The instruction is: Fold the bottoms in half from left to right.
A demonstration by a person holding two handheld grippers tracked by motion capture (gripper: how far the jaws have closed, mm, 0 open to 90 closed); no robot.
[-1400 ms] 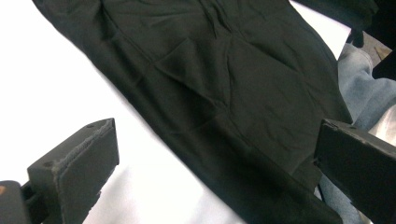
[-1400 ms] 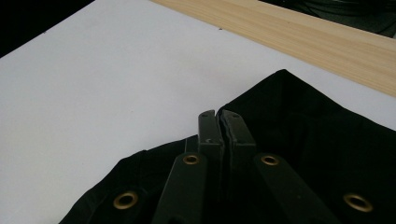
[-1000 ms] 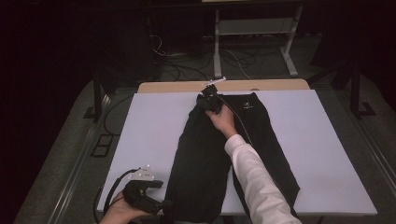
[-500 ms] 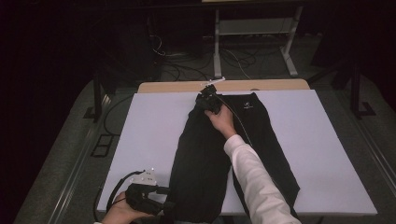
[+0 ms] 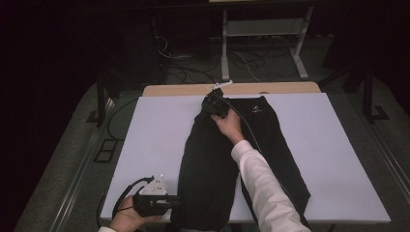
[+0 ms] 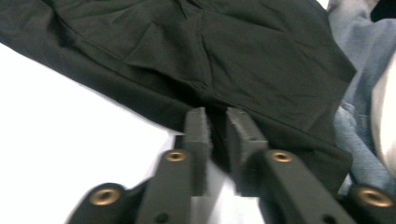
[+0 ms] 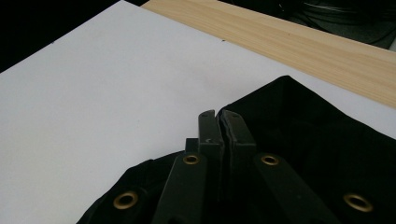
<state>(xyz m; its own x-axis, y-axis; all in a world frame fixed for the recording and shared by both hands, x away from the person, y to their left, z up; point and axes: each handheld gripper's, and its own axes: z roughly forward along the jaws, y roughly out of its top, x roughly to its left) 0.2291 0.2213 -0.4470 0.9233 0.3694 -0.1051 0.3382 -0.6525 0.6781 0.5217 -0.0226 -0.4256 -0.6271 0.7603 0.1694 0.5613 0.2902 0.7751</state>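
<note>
high view: black trousers lie lengthwise on the white table cover, already folded leg over leg. the right gripper pinches the far waist corner; the left gripper sits at the near hem. the fold looks about to be carried lengthwise, which calls for both ends lifting together.

left gripper view: its jaws have just been closing on the hem edge of the trousers, narrow now, dark cloth between the pads.

right gripper view: jaws clamped tight on the trousers at the corner, near the wooden table edge. the fabric looks matte, thin and limp.
</note>
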